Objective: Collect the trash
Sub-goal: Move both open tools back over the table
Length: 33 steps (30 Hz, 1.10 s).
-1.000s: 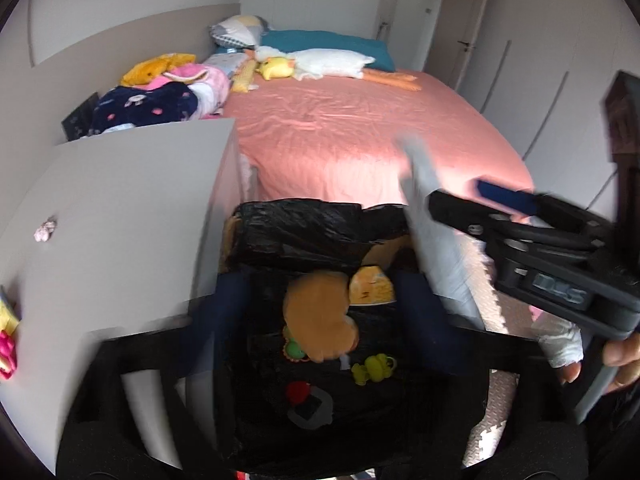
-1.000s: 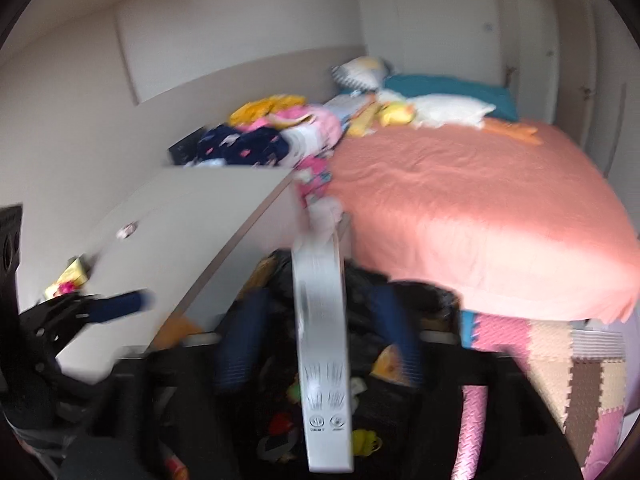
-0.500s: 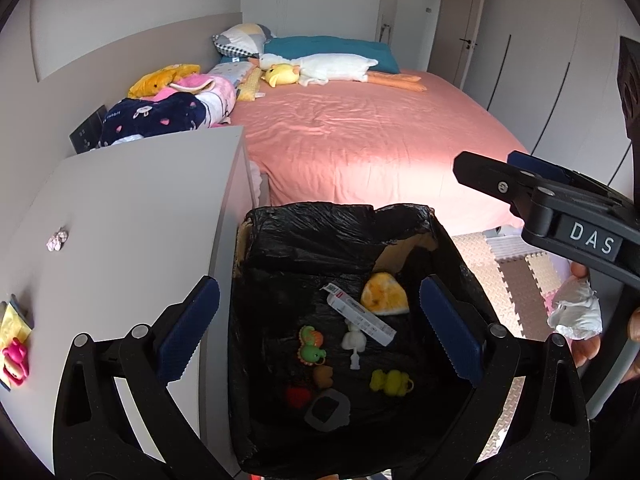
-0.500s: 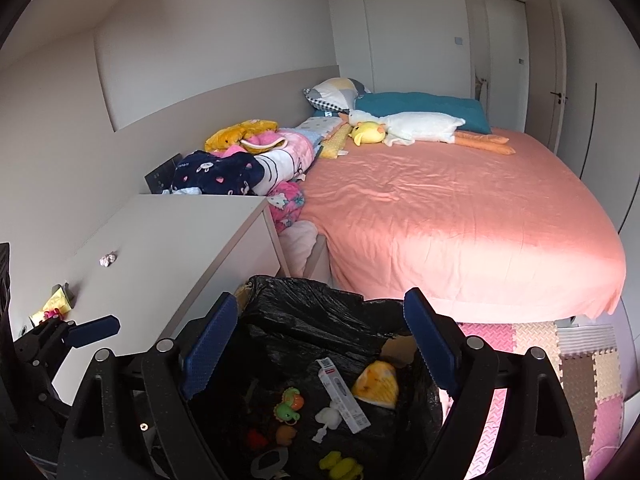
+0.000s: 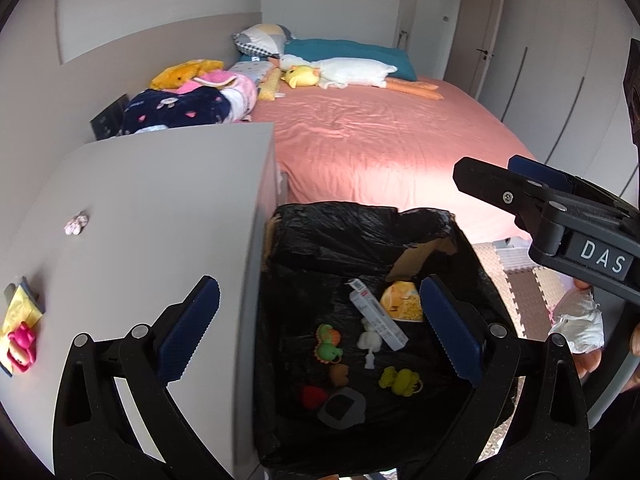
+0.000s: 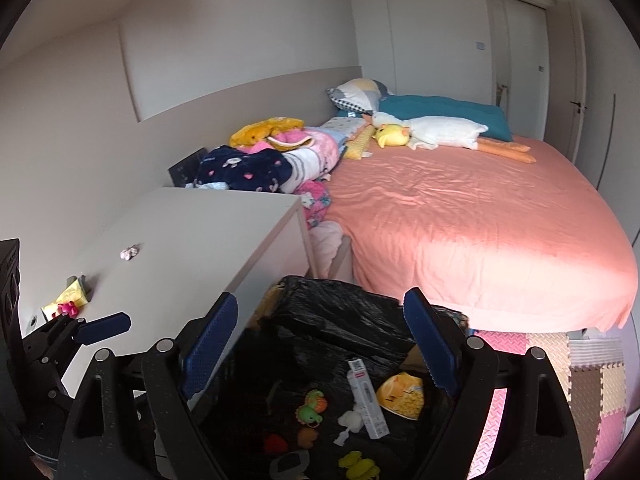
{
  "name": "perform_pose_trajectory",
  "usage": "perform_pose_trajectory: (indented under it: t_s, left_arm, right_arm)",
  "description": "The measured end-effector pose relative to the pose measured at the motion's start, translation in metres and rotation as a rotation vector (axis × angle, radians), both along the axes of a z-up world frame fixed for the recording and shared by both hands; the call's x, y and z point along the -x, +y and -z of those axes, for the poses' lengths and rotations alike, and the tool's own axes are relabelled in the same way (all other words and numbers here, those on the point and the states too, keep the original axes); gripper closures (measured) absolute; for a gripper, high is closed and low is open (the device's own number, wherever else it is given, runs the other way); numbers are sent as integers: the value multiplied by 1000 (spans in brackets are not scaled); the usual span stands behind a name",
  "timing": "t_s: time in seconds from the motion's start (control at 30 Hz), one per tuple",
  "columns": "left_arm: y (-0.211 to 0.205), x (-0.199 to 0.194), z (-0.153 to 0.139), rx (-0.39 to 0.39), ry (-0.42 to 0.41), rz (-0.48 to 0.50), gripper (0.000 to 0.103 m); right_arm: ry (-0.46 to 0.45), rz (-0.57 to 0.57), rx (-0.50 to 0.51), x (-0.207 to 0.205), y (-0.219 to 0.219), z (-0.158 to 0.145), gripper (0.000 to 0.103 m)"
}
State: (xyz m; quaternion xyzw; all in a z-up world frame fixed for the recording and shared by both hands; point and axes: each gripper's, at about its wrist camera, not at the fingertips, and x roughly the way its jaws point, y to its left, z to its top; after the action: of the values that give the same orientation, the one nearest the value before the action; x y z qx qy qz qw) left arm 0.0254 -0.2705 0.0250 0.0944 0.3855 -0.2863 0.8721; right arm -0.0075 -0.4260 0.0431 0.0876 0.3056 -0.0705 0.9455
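The white box [image 5: 377, 314] that hung in the right tool [image 6: 324, 350] a second ago now lies inside the black-lined bin [image 5: 362, 226].
Both tools, left [image 5: 316, 326] included, gape wide and empty; one crumpled scrap [image 5: 77, 223] sits mid-surface [image 5: 152, 208], two bright items [image 5: 18, 330] at its near-left edge.

L gripper [image 5: 316, 328], fingers wide, over bin [image 5: 360, 224]

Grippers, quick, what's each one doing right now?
Left gripper: jaws open, holding nothing.
Right gripper: jaws open, holding nothing.
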Motion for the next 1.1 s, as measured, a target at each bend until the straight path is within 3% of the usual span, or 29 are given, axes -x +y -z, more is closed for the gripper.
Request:
perform_pose_trajectory:
  t_s: [0.47, 0.93, 1.1]
  left_arm:
    - [73, -16, 6, -18, -6, -164, 6]
    - [156, -34, 18, -29, 17, -387, 6]
    - [189, -46, 22, -4, 30, -515, 6]
  right_arm:
    - [-8, -122, -37, -33, 59, 8, 18]
    - [25, -262, -28, -73, 123, 22, 18]
    - [46, -307, -35, -90, 144, 28, 18]
